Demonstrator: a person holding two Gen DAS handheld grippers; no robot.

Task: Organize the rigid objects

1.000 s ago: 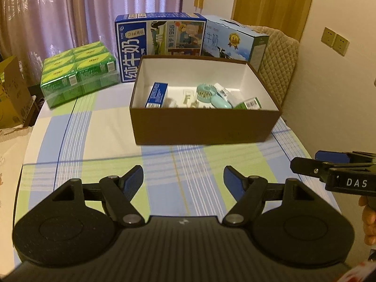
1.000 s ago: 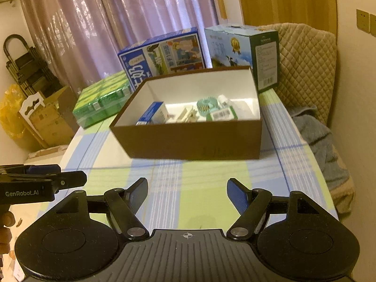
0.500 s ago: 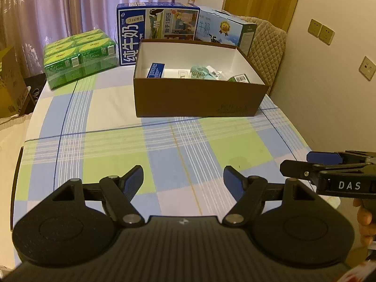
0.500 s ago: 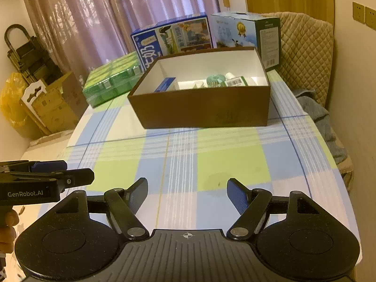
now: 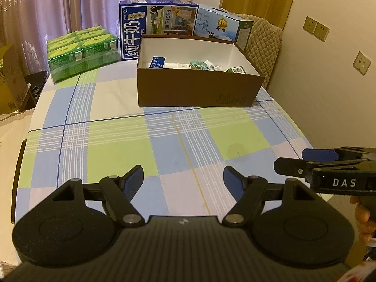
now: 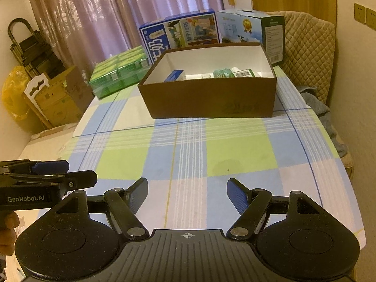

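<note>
A brown cardboard box (image 5: 197,91) (image 6: 211,101) with a white inside stands at the far half of the checked table. In it lie a small blue packet (image 5: 157,62) (image 6: 174,75), a round teal fan (image 5: 197,64) (image 6: 222,72), a green barcoded packet (image 5: 237,70) (image 6: 244,73) and white pieces. My left gripper (image 5: 183,178) hangs open over the near table edge, nothing between its fingers. My right gripper (image 6: 187,191) is also open and empty, well short of the box. Each gripper shows at the other view's side.
Behind the brown box stand a blue milk carton case (image 5: 157,21) and a light-blue case (image 5: 223,29). A green shrink-wrapped pack (image 5: 82,51) sits at the far left. A quilted chair (image 6: 307,54) stands right of the table, cardboard boxes (image 6: 58,98) on the floor at left.
Both grippers have drawn back from the brown box toward the near table edge; the box looks smaller and farther, and more tablecloth shows. Jaws stayed open and empty.
</note>
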